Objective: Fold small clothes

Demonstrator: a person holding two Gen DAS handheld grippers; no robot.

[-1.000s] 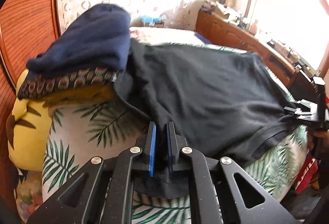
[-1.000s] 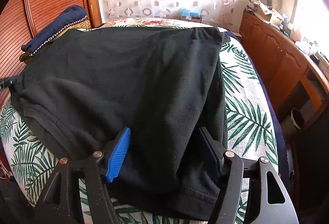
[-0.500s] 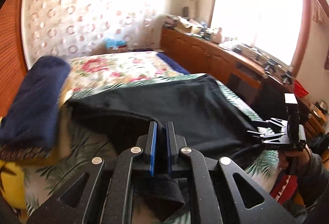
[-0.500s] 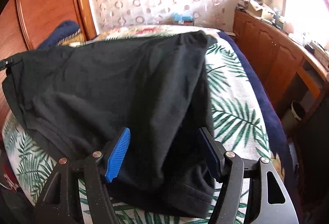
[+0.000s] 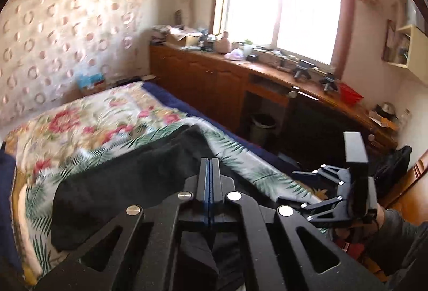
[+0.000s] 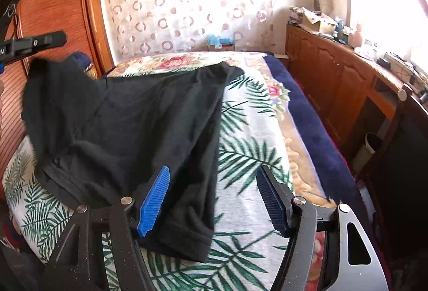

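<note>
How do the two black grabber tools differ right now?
The left gripper has its jaws pressed shut on the black shirt and lifts that corner off the bed. The right gripper stands wide open, holding nothing, low over the shirt's hem. Both are black with ribbed blue pads.

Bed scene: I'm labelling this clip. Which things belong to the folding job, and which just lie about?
Job:
black cotton T-shirt
left gripper, shut on it
right gripper, open

Lying about:
rolled navy blanket
grey waste bin
blue tissue box
</note>
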